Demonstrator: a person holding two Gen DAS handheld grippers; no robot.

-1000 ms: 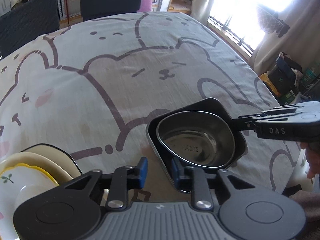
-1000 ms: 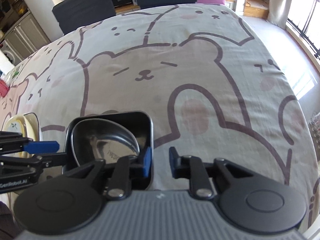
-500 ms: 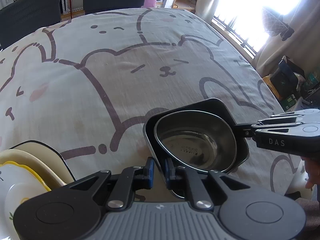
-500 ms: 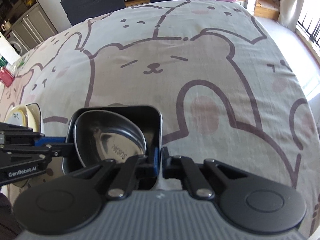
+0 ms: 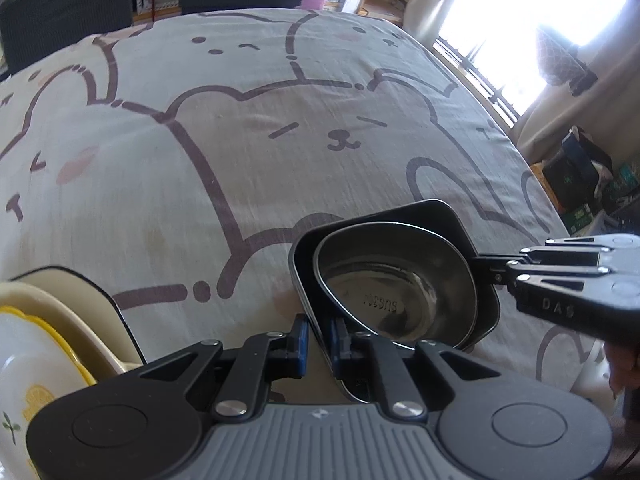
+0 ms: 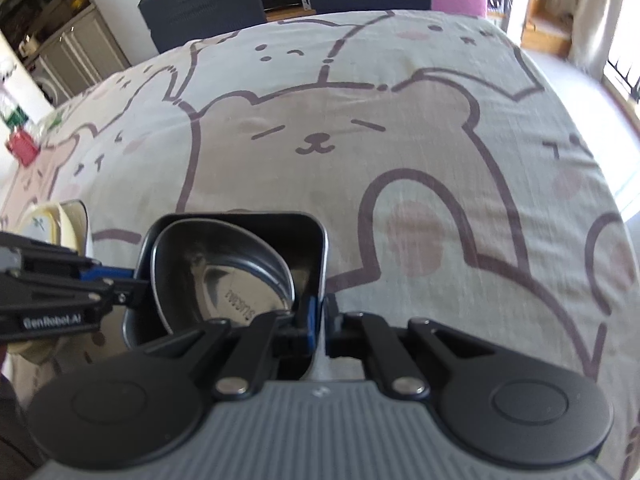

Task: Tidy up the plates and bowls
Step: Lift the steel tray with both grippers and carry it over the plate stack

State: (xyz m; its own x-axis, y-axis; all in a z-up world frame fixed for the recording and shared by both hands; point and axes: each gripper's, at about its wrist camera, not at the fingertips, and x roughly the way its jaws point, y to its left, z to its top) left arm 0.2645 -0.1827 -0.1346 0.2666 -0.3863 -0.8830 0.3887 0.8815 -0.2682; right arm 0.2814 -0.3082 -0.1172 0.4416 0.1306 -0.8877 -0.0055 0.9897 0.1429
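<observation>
A black square dish (image 5: 436, 210) (image 6: 280, 232) holds a steel bowl (image 5: 384, 292) (image 6: 240, 280) on the bear-print tablecloth (image 5: 280, 140). My left gripper (image 5: 318, 336) is shut on the dish's left rim, with the bowl's edge right against it. From the opposite side my right gripper (image 6: 320, 316) is shut on the right wall of the dish. Each gripper shows in the other's view: the right gripper (image 5: 492, 268) at the right, the left gripper (image 6: 124, 284) at the left. The dish looks slightly tilted.
A stack of cream plates (image 5: 60, 320) (image 6: 60, 216), one with a yellow rim, lies left of the dish. Dark chairs (image 6: 200, 8) stand behind the table. The table's right edge drops to floor clutter (image 5: 580, 176) under a bright window. A hand (image 5: 620, 364) shows at far right.
Both grippers stood open beside the dish a second ago. They have since closed on its opposite rims, and the dish has tipped a little.
</observation>
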